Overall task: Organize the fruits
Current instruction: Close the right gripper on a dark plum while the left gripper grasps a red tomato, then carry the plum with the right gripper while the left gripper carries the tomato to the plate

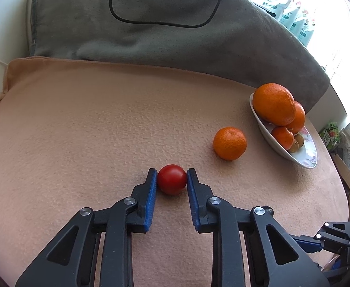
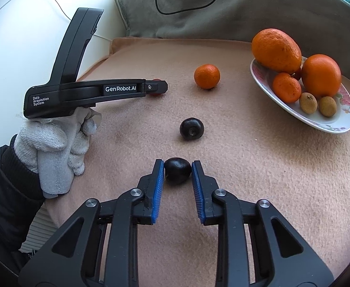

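On nubbly peach cloth (image 1: 79,131), glossy round red fruit (image 1: 172,179).

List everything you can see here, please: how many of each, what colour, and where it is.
red fruit: one, red, on the blanket between the left gripper's fingers
dark fruits: two, near black, one between the right gripper's fingers, one loose just beyond
loose orange: one, orange, on the blanket left of the plate
plate: one, white with flowers, right side
fruit on the plate: three orange, two small brown
blanket: one, peach
grey cloth: one, behind, with a black cable on it
left gripper: black, blue fingers, shut on the red fruit
right gripper: same, shut on a dark fruit
gloved hand: white glove, black sleeve
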